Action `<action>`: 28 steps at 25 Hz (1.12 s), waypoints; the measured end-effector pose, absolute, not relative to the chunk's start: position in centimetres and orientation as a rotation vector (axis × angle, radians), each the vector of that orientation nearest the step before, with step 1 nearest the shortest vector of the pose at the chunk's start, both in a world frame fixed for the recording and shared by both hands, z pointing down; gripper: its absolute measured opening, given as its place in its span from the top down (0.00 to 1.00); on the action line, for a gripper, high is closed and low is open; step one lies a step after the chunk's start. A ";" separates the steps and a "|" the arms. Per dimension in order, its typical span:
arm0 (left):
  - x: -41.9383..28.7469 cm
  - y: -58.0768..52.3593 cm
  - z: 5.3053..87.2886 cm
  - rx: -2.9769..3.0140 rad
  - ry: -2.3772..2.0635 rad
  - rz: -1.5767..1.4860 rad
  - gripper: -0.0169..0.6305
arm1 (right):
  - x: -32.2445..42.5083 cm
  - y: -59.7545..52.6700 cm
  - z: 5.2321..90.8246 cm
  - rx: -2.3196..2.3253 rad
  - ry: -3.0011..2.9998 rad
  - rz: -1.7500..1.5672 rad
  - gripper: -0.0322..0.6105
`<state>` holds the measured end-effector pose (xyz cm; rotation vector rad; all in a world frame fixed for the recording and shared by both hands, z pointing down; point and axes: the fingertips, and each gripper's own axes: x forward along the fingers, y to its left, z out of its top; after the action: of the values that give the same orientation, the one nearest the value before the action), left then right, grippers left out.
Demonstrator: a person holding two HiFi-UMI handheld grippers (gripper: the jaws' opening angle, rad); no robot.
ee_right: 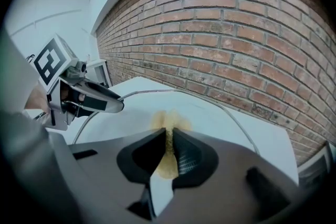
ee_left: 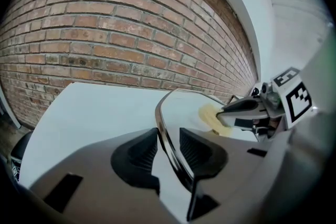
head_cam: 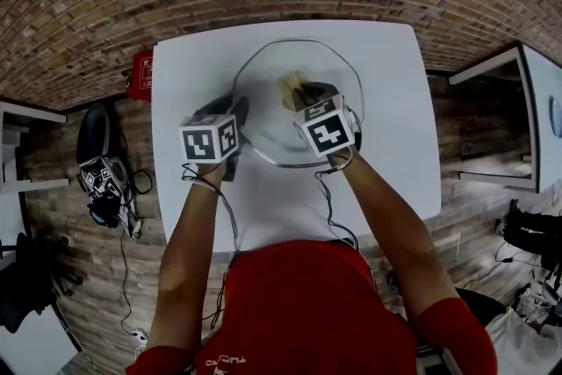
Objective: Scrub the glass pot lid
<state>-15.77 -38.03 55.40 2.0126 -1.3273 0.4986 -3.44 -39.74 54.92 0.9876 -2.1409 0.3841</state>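
Gripper views alone show grips: left claw (ee_left: 169, 144) closing, still spread astride glass lid (ee_left: 181, 110) rim; right claw (ee_right: 168, 139) closing, pinching sponge (ee_right: 169, 119).

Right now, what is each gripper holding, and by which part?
Right gripper: jaws closing on the yellow sponge, pinched partway along, far end poking out. Left gripper: jaws closing around the glass lid at its near rim, not yet pressing it.

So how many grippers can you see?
2. The left gripper is at the glass lid's left edge, jaws closing with the rim between them. The right gripper is over the lid's middle, jaws closing on a yellow sponge.
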 end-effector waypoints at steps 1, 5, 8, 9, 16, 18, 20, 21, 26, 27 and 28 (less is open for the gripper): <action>-15.8 -38.0 55.4 2.013 -1.327 0.498 0.76 | -3.5 -39.9 54.6 0.996 -2.144 0.384 0.87; -15.9 -37.9 55.3 2.017 -1.324 0.498 0.77 | -4.4 -41.4 52.8 1.022 -2.169 0.364 0.87; -15.9 -37.7 55.3 2.019 -1.320 0.503 0.77 | -6.0 -42.8 52.0 1.022 -2.184 0.365 0.87; -15.9 -37.6 55.3 2.019 -1.319 0.505 0.77 | -6.5 -43.2 51.9 1.019 -2.185 0.366 0.87; -15.8 -37.8 55.1 2.025 -1.308 0.509 0.77 | -9.5 -45.3 52.8 0.992 -2.161 0.348 0.87; -15.9 -37.8 55.1 2.025 -1.308 0.511 0.77 | -9.4 -45.6 53.3 0.993 -2.142 0.345 0.87; -15.9 -37.9 55.1 2.024 -1.309 0.512 0.77 | -9.0 -45.9 53.9 0.999 -2.126 0.350 0.87; -16.0 -37.9 55.1 2.024 -1.309 0.513 0.77 | -8.6 -46.0 54.1 1.004 -2.116 0.351 0.87; -16.0 -38.0 55.1 2.023 -1.317 0.512 0.77 | -4.9 -46.8 54.6 1.080 -2.040 0.356 0.87; -16.0 -38.0 55.1 2.023 -1.318 0.512 0.77 | -3.8 -46.9 54.6 1.101 -2.023 0.361 0.87; -16.0 -37.9 55.1 2.023 -1.318 0.512 0.77 | -2.6 -47.0 54.5 1.126 -2.003 0.366 0.87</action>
<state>-15.98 -37.94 55.13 2.0233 -1.3177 0.5122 -2.60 -47.02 54.52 1.1257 -2.0028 0.3665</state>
